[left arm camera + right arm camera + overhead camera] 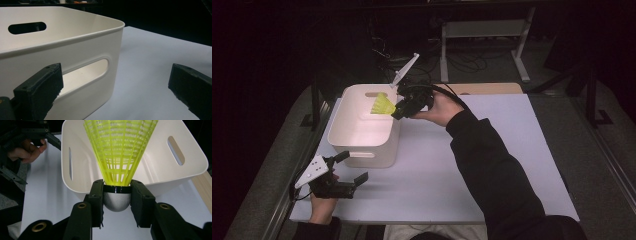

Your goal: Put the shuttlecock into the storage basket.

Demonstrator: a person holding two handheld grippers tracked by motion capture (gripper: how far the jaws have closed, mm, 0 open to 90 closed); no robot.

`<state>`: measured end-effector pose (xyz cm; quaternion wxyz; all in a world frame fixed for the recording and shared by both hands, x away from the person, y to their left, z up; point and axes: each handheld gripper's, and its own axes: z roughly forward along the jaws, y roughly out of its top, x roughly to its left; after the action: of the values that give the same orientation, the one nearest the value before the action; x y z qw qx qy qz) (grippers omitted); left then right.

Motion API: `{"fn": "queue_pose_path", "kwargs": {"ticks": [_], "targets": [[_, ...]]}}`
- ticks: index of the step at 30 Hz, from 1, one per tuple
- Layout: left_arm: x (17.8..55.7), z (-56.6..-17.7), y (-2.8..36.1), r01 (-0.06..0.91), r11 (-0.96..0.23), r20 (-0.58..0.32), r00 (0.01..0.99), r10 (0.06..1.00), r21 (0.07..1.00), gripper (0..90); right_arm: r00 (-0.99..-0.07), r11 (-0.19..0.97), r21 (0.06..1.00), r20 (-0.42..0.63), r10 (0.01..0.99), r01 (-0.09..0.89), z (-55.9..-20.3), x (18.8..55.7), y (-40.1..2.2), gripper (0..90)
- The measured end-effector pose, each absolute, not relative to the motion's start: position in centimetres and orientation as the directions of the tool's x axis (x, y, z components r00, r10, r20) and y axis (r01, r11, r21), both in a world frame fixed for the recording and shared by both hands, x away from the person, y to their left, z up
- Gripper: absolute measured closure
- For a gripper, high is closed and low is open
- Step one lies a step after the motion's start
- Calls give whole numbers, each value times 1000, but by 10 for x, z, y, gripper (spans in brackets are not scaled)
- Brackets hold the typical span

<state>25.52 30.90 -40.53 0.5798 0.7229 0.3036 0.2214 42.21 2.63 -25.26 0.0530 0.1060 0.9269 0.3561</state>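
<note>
A yellow plastic shuttlecock [383,105] [120,150] with a white rounded cork is clamped by its base in my right gripper [399,110] [117,200], which is shut on it. Its skirt reaches over the right rim of a white plastic bin [362,131] [175,177] that has slot handles. My left gripper [353,169] [115,90] rests on the table by the bin's near left corner, jaws wide open with nothing between them; the left gripper view looks at the bin's near wall [82,47] and its handle slot.
The bin stands on a white table top [472,165] [155,60] whose right half is bare. A wooden strip [492,88] lies at the table's far edge. Beyond it, on the dark floor, are cables and a metal frame [484,30].
</note>
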Motion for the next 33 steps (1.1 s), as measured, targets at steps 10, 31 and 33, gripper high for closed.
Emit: {"fn": "queue_pose_path", "kwargs": {"ticks": [10,31,33], "targets": [[255,-405,309,181,-144,-31,718,695,973,0,-978,732,667,-24,205,137,-253,420,43,633],[255,-405,309,183,-141,-34,718,695,973,0,-986,739,664,-7,164,118,-264,420,66,633],[255,-405,309,183,-141,-35,718,696,973,0,-986,739,662,-1,164,123,-266,420,67,633]]}}
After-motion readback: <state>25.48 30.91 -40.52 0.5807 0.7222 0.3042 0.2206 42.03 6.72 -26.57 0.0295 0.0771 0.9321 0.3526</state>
